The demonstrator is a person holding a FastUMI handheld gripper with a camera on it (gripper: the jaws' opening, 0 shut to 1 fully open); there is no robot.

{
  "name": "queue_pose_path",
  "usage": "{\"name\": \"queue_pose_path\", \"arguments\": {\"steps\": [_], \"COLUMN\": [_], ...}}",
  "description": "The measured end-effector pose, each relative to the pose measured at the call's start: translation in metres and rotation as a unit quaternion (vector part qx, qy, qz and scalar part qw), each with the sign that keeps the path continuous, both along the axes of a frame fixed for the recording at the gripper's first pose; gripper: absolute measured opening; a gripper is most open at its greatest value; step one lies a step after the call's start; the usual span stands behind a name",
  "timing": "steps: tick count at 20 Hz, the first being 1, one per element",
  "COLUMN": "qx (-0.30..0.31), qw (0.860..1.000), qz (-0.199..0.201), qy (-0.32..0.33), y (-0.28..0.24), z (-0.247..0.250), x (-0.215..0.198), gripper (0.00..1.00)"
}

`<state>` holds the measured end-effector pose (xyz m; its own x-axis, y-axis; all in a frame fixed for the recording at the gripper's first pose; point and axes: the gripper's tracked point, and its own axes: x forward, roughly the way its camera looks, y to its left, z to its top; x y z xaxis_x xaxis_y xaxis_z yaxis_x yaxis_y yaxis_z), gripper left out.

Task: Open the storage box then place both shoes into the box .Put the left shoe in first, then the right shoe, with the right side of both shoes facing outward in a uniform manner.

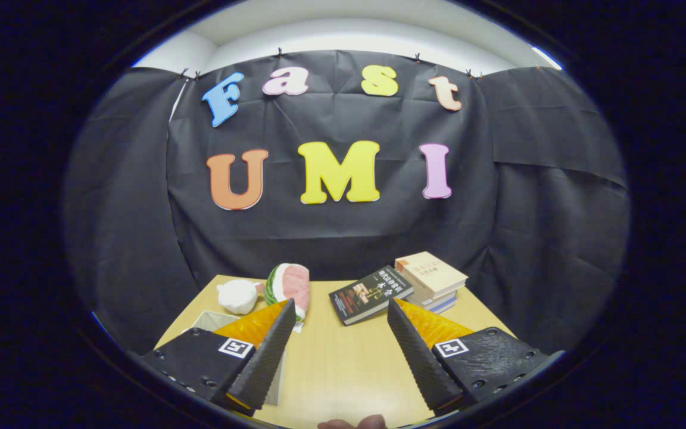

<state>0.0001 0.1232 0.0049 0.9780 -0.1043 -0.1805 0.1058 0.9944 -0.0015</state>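
My gripper [341, 310] is open, held above a light wooden table [343, 363], with bare tabletop showing between its two black ribbed fingers [268, 351]. A white box [209, 320] sits on the table under and just behind the left finger, mostly hidden by it; only its far corner and a side wall show. I cannot tell whether it has a lid on.
Beyond the fingers lie a watermelon-slice plush [288, 284] and a white garlic-shaped plush [237, 296] at the table's far left. A dark book [370, 293] leans on a stack of books [432, 280] at the far right. A fingertip [352, 423] shows at the near table edge.
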Motion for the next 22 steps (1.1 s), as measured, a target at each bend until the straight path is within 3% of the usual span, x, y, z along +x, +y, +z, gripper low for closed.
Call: {"name": "queue_pose_path", "arguments": {"steps": [9,22], "qx": [0.008,0.01], "qw": [0.999,0.998], "qz": [0.002,0.025], "qy": [-0.036,-0.051], "y": [-0.057,-0.042], "z": [0.022,0.016], "x": [-0.031,-0.042], "gripper": [0.94,0.94]}}
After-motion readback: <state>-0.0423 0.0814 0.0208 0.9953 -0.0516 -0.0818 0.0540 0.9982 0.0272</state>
